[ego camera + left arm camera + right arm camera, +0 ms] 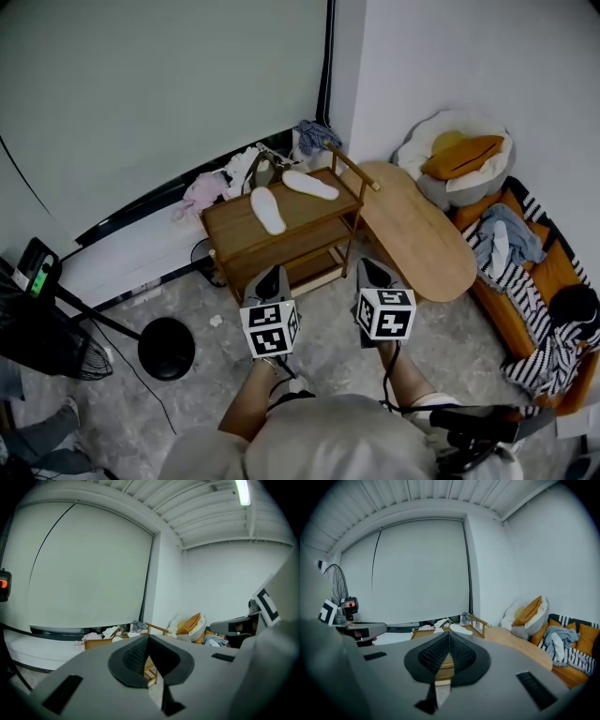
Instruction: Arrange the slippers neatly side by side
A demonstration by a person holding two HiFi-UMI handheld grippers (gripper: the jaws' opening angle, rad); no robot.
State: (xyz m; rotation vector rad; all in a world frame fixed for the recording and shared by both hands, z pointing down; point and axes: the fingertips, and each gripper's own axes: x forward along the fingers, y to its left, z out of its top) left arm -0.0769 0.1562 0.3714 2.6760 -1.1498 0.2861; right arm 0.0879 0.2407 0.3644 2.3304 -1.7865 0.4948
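Observation:
Two white slippers lie on top of a wooden cart [234, 239], apart and at different angles. One slipper [268, 210] lies mid-top, the other slipper [310, 185] nearer the cart's back right corner. In the right gripper view both slippers [461, 629] [437, 630] show just above the jaw tips. My left gripper [273, 270] hangs before the cart's front edge, shut and empty. The right gripper [372, 263] is level with it off the cart's right front corner, shut too, holding nothing. The closed pads show in the left gripper view [149, 639] and the right gripper view [449, 634].
An oval wooden table [422, 234] stands right of the cart. A sofa [548, 281] with clothes and a striped blanket lines the right wall, with cushions [459, 155] in the corner. Clothes [211, 187] are heaped behind the cart. A fan's round base [167, 348] sits at the left.

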